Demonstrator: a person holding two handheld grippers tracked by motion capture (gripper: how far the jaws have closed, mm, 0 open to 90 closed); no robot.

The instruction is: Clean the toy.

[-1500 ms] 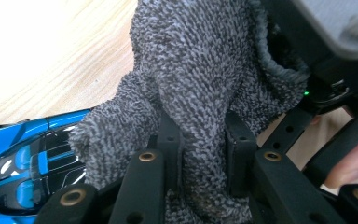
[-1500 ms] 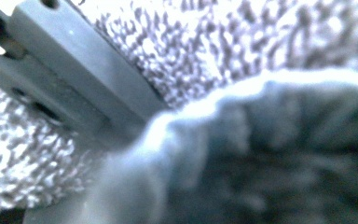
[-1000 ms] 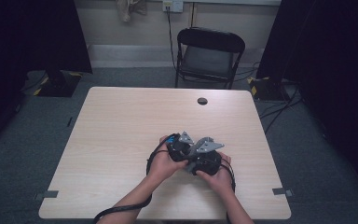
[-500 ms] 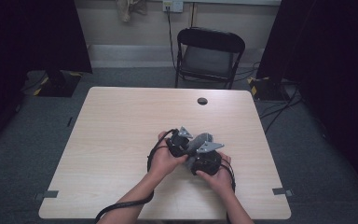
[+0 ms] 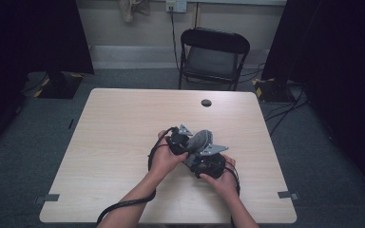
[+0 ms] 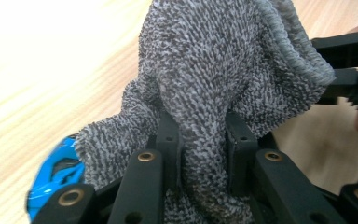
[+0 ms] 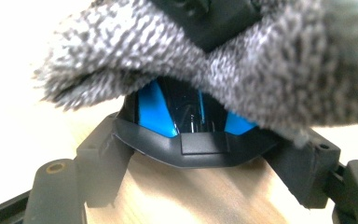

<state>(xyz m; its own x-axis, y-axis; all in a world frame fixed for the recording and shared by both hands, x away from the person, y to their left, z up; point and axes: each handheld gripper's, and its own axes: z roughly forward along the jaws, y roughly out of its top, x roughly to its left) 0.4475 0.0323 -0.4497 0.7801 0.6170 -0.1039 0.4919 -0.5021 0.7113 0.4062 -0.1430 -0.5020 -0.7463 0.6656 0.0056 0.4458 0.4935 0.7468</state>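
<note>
Room: dim studio, grey carpet, black folding chair [image 5: 214,54] behind a pale wood bench [image 5: 114,142]; small dark round disc [image 5: 206,102] near the bench's far edge, well apart from the work.
Work in hand: 2 handheld grippers meet right of bench centre, a grey knit cloth [image 5: 199,140] between them.
Left gripper [image 6: 200,140]: both jaws closed in on a bunched fold of the cloth, which rises from between them and fans out above; firm pinch, no gap showing.
Right gripper [image 7: 193,149]: jaws spread wide, a black-and-blue object [image 7: 177,116] sits between them, looks like a computer mouse; contact with the jaw faces not clear, so can't tell if it's clamped.
Cloth position: draped over the top of the blue object, hanging just above the right gripper's jaws.
Key relation: cloth lies directly over the object, left gripper's end of it touching or just beside the object's top; left hand [image 5: 164,159] is the one on the cloth, right hand [image 5: 223,175] steadies the object.
Likely step: wiping or covering the object; judgement only.
</note>
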